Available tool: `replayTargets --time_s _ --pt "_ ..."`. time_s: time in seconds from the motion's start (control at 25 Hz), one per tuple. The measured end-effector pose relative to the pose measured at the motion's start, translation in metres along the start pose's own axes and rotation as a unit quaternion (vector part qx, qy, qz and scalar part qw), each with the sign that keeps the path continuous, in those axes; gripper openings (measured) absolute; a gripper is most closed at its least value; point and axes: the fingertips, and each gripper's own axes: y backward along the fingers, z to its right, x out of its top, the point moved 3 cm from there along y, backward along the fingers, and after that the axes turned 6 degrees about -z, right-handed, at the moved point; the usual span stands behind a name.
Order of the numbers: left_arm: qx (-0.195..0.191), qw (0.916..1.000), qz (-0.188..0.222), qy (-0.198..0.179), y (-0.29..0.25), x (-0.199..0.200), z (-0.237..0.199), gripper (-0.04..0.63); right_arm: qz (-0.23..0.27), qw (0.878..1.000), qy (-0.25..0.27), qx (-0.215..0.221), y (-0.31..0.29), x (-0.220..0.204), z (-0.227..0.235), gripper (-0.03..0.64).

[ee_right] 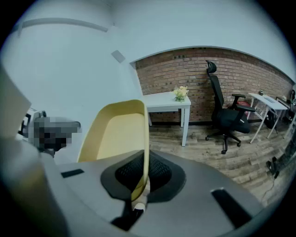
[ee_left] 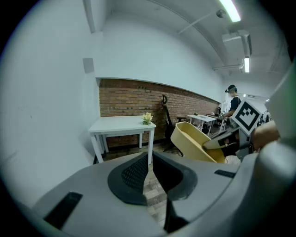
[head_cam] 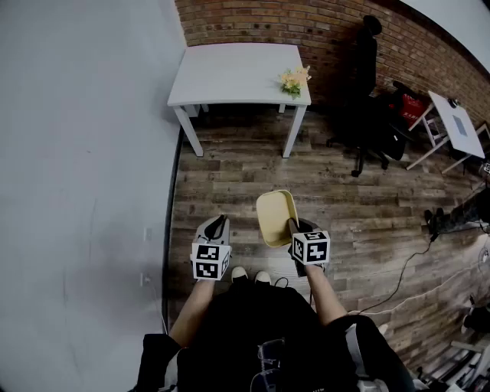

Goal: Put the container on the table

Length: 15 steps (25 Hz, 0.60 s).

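Pale yellow plastic container point(head_cam: 277, 217), rounded-rectangle tub with thin walls and a smooth, empty inside. It sits at lower centre of the head view, in the air over the wood plank floor point(head_cam: 230, 176), tipped on its side so the open face shows.

Right gripper point(head_cam: 295, 228) is clamped on the tub's rim. In the right gripper view the wall point(ee_right: 115, 129) runs edge-on between the two dark pads point(ee_right: 159, 178), and the jaws are pinched down to the wall thickness. The rest of the tub fans out to upper left of that frame.

Left gripper point(head_cam: 217, 226) is at lower left of centre in the head view, just beside the tub but not touching it. In the left gripper view its jaw tips point(ee_left: 149, 162) meet with nothing between them, and only a sliver of floor shows behind the pads. The tub point(ee_left: 194, 141) shows at right of that frame.

White table point(head_cam: 230, 73) is at top centre of the head view against the brick wall point(head_cam: 253, 19), well apart from the tub. The top is bare except for a small bunch of flowers point(head_cam: 293, 80) at its right corner. A black office chair point(head_cam: 371, 92) stands right of the table. A plain white wall point(head_cam: 76, 153) fills the left of the frame.
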Motion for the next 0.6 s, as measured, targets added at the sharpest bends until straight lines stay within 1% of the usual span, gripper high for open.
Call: replayTargets --time_s 0.16,0.6 --pt "-0.001 1.0000 0.001 0.000 0.0015 -0.0008 0.0008 0.041 0.012 1.000 -0.007 -0.002 0.0014 0.0027 -0.0005 0.025" --pt "-0.006 1.0000 -0.003 0.002 0.0048 -0.0058 -0.0081 0.041 0.010 1.000 -0.029 -0.003 -0.0028 0.0015 -0.0099 0.025"
